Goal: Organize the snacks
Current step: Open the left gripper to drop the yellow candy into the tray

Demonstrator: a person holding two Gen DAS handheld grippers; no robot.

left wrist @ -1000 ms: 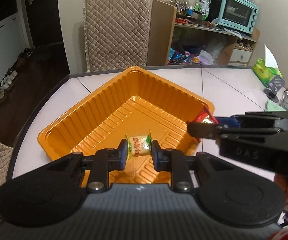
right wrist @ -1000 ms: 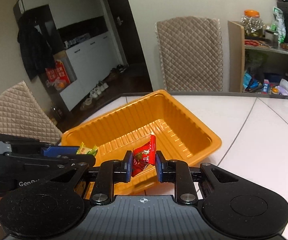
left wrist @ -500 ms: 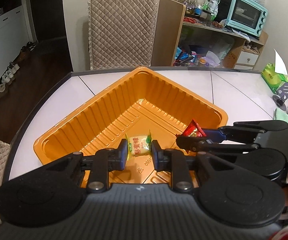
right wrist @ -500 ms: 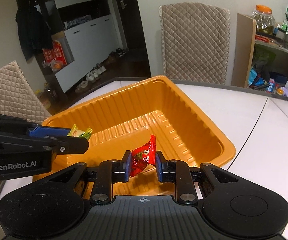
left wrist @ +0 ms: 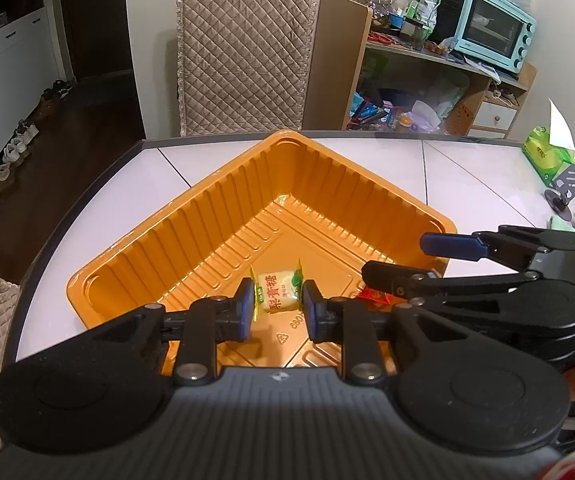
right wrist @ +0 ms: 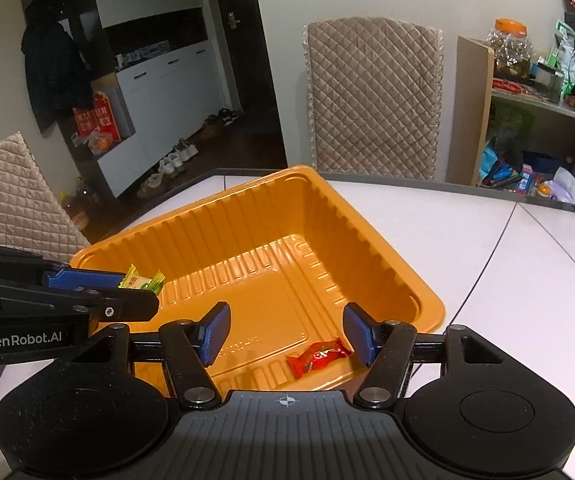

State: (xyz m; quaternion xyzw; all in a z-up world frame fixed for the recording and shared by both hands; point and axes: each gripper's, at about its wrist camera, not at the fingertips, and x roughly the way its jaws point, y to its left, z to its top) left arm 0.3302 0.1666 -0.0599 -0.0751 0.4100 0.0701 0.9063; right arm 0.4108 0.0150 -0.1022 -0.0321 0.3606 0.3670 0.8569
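The right gripper [right wrist: 285, 334] is opening, and the red candy [right wrist: 318, 357] has dropped free onto the floor of the orange tray [right wrist: 391, 264], low in the frame near the front wall. Nothing is between its pads now. The left gripper [left wrist: 277, 308] is squeezed shut on the yellow candy [left wrist: 277, 292], held above the tray floor in the middle of its view.

To do this step well, I think the left one should open over the flat middle, away from the red candy. There is lots of room inside. The two grippers are close together, so move slowly. The tray sits near the counter [left wrist: 467, 176] edge at the left.
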